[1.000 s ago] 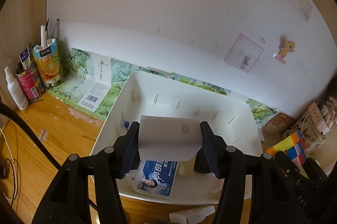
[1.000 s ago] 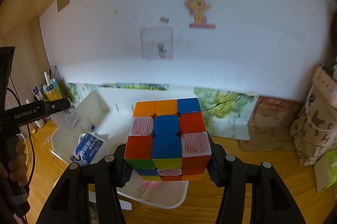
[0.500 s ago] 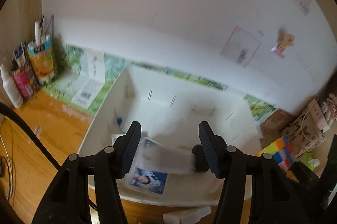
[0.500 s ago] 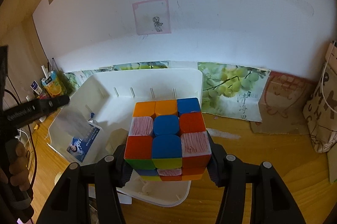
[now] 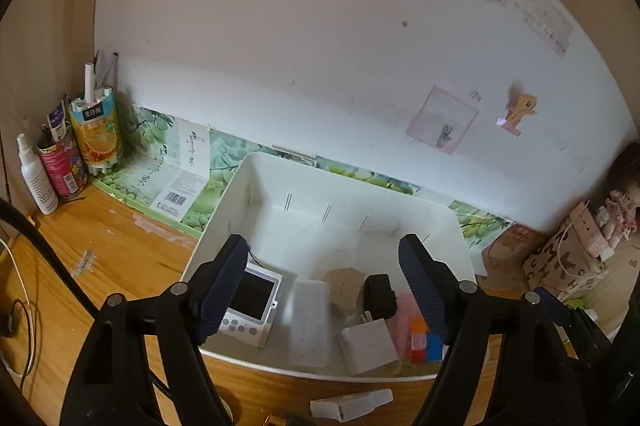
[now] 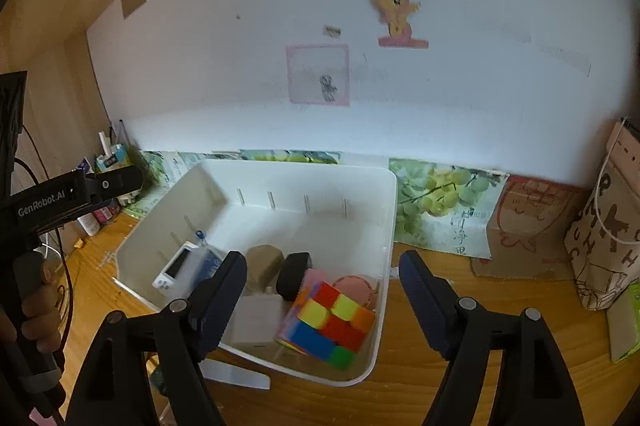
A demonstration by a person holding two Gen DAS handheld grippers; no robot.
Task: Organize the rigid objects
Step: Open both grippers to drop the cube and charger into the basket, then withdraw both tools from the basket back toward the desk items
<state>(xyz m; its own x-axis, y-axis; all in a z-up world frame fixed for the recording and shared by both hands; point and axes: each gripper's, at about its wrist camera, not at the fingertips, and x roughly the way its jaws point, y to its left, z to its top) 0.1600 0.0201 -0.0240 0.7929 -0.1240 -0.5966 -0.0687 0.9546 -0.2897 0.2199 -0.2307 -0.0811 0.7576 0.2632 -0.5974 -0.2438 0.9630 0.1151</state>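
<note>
Cube (image 6: 326, 322): multicoloured puzzle cube, lying tilted in the near right corner of the white bin (image 6: 390, 226), touching a white charger (image 6: 256, 320) on its left and a pink round item (image 6: 358, 286) behind it.

Right tongs (image 6: 322, 290): jaws have just been opening, now spread wide above the bin, nothing between the pads.

Left tongs (image 5: 320, 286): jaws likewise just opened and spread; a blurred pale box (image 5: 308, 322) lies below them in the bin, free of the pads.

Other bin contents: white timer (image 6: 178, 268) at the left, tan block (image 6: 262, 262), black item (image 6: 294, 272).

Step in hand: both releases into the bin appear done. The next move likely calls for lifting both tongs clear of the bin wall and seeking whatever is still loose on the tabletop (image 6: 460, 378).

View differences: only the left view shows a small white piece (image 5: 352, 402) on the tabletop near the bin and the bottles and cartons (image 5: 68, 149) at far left. Only the right view shows the whole cube, the hand (image 6: 38, 310) on the left handle, and a paper bag (image 6: 608, 234) at right.
</note>
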